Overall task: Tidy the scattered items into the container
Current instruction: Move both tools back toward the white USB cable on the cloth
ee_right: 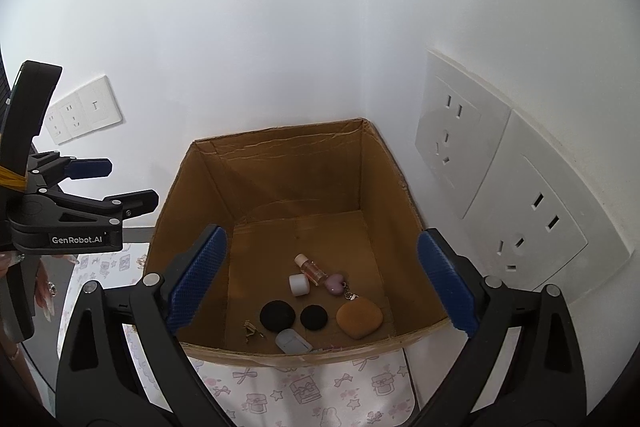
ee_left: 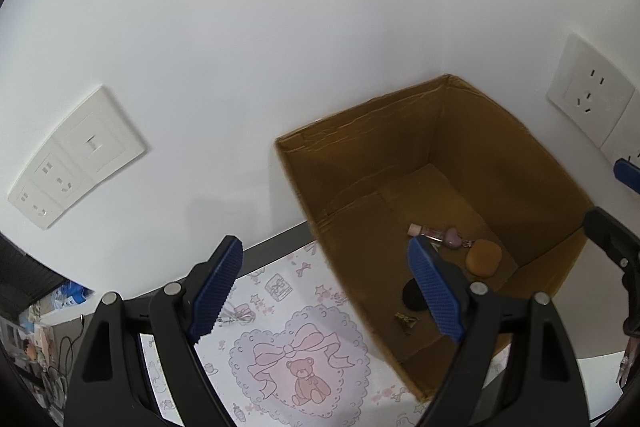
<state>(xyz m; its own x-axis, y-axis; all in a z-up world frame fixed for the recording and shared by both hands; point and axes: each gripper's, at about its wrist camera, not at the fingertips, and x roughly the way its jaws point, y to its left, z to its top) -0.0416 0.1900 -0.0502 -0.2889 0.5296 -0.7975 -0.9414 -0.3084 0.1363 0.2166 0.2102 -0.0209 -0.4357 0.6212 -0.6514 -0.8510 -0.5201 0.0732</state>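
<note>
An open cardboard box stands against the white wall on a patterned mat. Inside lie an orange sponge, two black round pads, a small pink bottle, a pink heart keychain, a white cap, a white earbud case and a small gold clip. My right gripper is open and empty above the box's near edge. My left gripper is open and empty over the box's left wall; it also shows in the right wrist view.
A clear hair clip lies on the teddy-bear mat left of the box. Wall sockets sit on the left and close on the right. Cluttered shelves show at far left.
</note>
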